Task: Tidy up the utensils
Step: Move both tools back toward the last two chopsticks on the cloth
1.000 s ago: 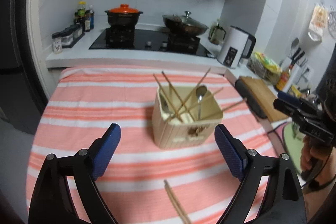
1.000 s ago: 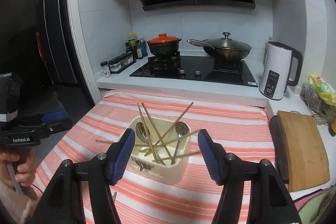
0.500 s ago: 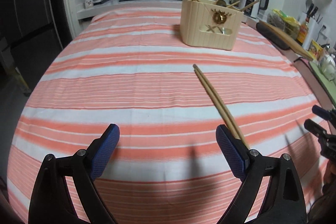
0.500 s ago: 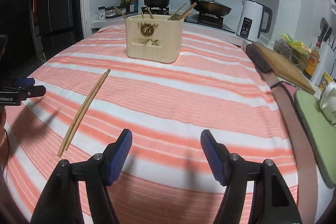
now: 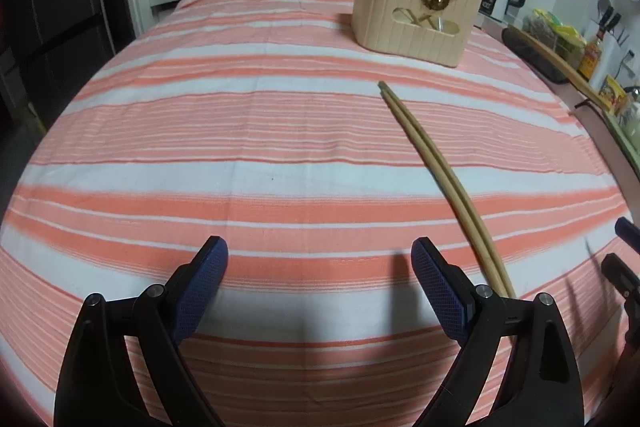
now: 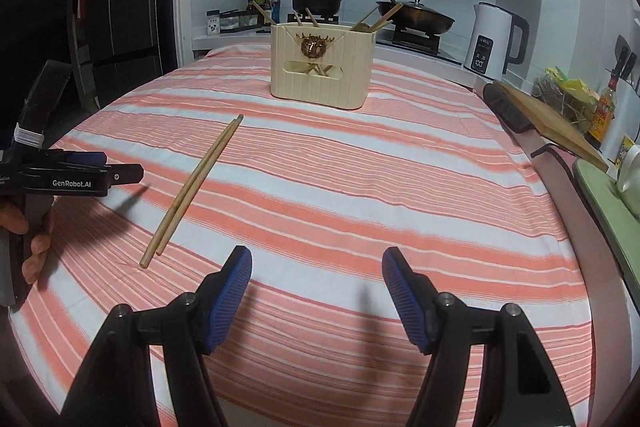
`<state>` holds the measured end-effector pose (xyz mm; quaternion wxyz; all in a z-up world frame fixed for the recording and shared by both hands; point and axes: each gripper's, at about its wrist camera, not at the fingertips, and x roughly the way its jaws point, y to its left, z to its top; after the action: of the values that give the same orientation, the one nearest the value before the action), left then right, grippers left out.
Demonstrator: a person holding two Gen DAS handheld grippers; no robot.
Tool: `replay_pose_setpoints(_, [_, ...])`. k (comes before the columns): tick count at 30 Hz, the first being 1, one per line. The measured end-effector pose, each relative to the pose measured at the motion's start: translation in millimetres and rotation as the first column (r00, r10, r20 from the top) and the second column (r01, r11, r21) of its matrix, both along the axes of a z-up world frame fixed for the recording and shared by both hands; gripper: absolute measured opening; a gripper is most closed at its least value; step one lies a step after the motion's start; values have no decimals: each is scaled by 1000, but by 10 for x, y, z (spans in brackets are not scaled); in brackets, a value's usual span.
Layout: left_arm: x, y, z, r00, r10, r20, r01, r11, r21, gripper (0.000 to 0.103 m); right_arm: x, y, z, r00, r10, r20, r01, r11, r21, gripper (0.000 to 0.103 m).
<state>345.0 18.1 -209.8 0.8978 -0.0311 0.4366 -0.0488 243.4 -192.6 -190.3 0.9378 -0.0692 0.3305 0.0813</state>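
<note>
chopsticks [image 5: 436, 163]: near ends hidden behind left jaws | holder [image 6: 322, 63] contents: unclear

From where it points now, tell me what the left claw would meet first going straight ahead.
Probably the bare striped tablecloth. The open left claw tilts down at it; the chopsticks lie right of its line, though depth is uncertain.
</note>
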Motion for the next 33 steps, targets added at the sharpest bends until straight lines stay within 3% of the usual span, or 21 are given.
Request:
replay_pose_setpoints(9, [15, 4, -24, 1000, -5, -11, 5, 1000, -13, 102, 26, -4, -68, 1000, -5, -14, 5, 1000, 28, 69])
replay_pose_setpoints(22, [-36, 36, 6, 1000, -2, 10, 3, 999, -46, 102, 46, 12, -138, 999, -15, -37, 16, 1000, 20, 69])
replay_pose_setpoints(25, [-184, 7, 81, 998, -51, 43, 55, 994, -91, 102, 40, 55, -140, 999, 4, -37, -3, 1000, 8, 69])
replay_pose_setpoints(28, [-399, -154, 165, 989, -124, 79, 130, 988, -86, 102, 48, 58, -152, 999, 8, -43, -8, 1000, 11, 69])
replay_pose_setpoints(33, [-669, -546, 204, 962, -254, 100, 256, 966, -17, 102, 74, -15, -165, 998, -2, -58, 5, 999, 49, 69])
